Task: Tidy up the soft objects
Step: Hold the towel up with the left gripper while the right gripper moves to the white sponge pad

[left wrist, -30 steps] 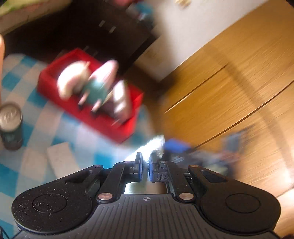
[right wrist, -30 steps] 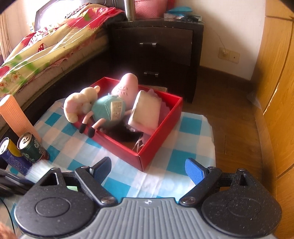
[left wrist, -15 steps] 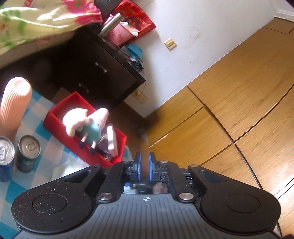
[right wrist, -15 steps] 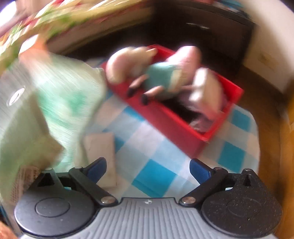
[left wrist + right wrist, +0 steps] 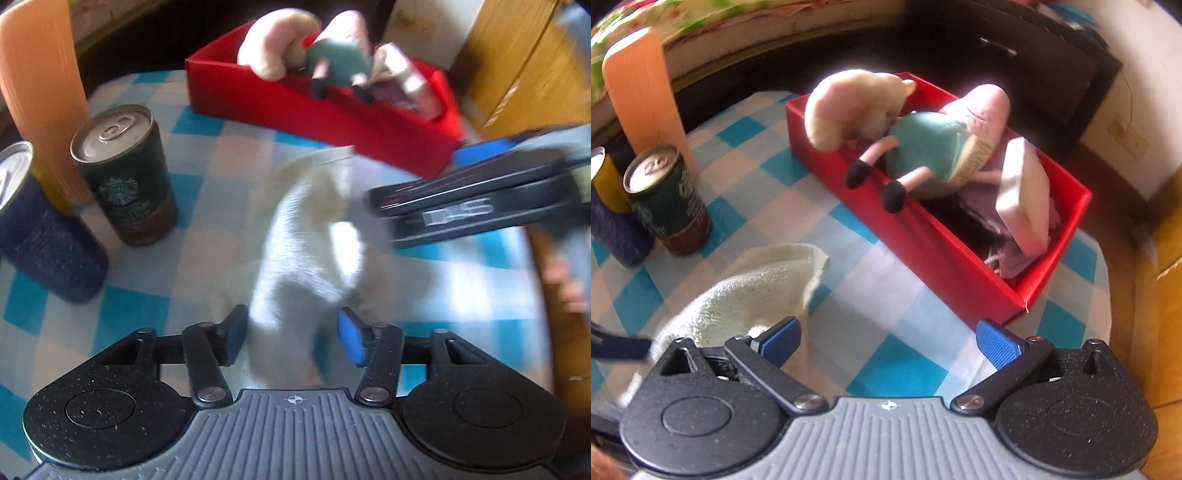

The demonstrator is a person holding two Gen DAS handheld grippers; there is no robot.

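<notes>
A pale green-white towel [image 5: 306, 251] lies bunched on the blue checked cloth [image 5: 207, 158]; it also shows in the right wrist view [image 5: 753, 291]. My left gripper [image 5: 291, 338] is open with its jaws on either side of the towel's near end. My right gripper [image 5: 888, 338] is open and empty, just right of the towel; it appears blurred in the left wrist view [image 5: 480, 206]. A red box [image 5: 945, 266] behind holds a pink plush [image 5: 849, 107], a teal-bodied plush [image 5: 931, 147] and a white sponge block [image 5: 1023, 195].
A green can [image 5: 125, 177], a blue can [image 5: 40, 229] and an orange ribbed vase [image 5: 40, 92] stand at the left. A dark nightstand [image 5: 1034, 51] and a bed [image 5: 701, 22] lie behind the box. Wooden cabinet doors [image 5: 517, 62] are at the right.
My left gripper has swung down from facing the wall, opened, and now straddles the towel on the cloth. My right gripper has shifted and stays open; the towel lies lower than before.
</notes>
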